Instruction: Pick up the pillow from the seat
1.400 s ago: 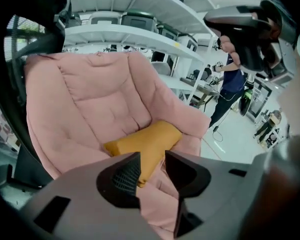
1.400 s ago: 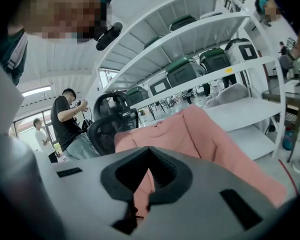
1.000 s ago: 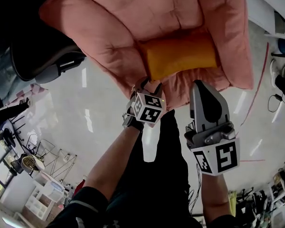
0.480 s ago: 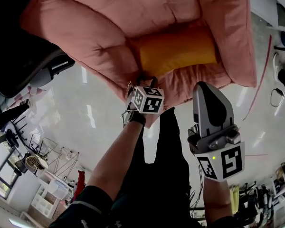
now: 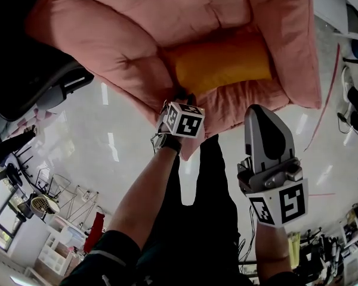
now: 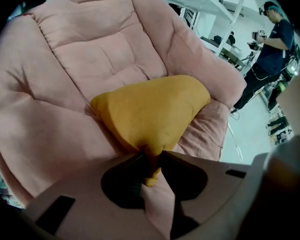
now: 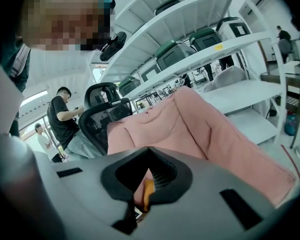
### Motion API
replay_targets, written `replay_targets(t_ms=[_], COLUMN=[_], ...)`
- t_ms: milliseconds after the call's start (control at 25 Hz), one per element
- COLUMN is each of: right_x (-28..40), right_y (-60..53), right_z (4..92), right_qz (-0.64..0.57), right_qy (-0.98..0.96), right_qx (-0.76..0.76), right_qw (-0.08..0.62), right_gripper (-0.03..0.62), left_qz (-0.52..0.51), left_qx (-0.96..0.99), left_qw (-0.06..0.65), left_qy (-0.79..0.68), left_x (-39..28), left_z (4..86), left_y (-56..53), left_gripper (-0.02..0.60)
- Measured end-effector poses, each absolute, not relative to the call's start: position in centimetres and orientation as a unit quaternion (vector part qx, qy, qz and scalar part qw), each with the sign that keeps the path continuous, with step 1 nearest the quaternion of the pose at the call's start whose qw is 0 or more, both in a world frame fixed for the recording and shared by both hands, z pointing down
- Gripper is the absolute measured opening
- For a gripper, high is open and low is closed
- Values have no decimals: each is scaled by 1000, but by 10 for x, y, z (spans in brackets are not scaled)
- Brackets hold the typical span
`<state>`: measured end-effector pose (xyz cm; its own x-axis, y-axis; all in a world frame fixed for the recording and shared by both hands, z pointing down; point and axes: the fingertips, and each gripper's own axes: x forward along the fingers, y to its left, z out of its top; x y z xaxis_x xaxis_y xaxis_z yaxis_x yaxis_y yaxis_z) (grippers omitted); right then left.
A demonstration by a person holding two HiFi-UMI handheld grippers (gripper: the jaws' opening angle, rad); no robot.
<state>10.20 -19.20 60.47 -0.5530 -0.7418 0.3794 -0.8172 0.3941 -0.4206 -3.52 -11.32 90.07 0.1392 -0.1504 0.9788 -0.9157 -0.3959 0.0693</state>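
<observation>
Glossy pale floor [image 5: 98, 136] — tall white shelving [image 7: 200, 54], black office chair [image 7: 104, 116], bright light.

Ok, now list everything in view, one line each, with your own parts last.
mustard-yellow fabric pillow: one, yellow-orange, lying on the seat of the armchair, its near corner pinched.
pink quilted padded armchair: one, pink, in front of the person on the floor.
black office chair: one, black, beside the armchair.
white metal shelving: one run, white, behind the armchair.
dark green cases: several, dark green and black, on the shelves.
people in the background: several, dark tops, standing off in the room.
glossy pale floor: one, off-white, underfoot.
left gripper: one, pale grey, jaws shut on the pillow's corner.
right gripper: one, grey, jaws together on nothing, short of the armchair.
</observation>
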Motion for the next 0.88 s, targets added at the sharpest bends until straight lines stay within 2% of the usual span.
replay_targets(t_ms=[240, 880], right_x=[105, 139], right_y=[-190, -156], right_z=[589, 536], right_qz=[290, 302], right_qy=[-827, -793], right_qx=[477, 529], right_qw=[56, 25], right_gripper=[3, 3], left_qz=[480, 321], left_qx=[679, 767], left_qw=[415, 491], left_qy=[-369, -261], left_x=[-19, 32], left_z=[882, 761], left_y=[-106, -94], left_gripper=[52, 32])
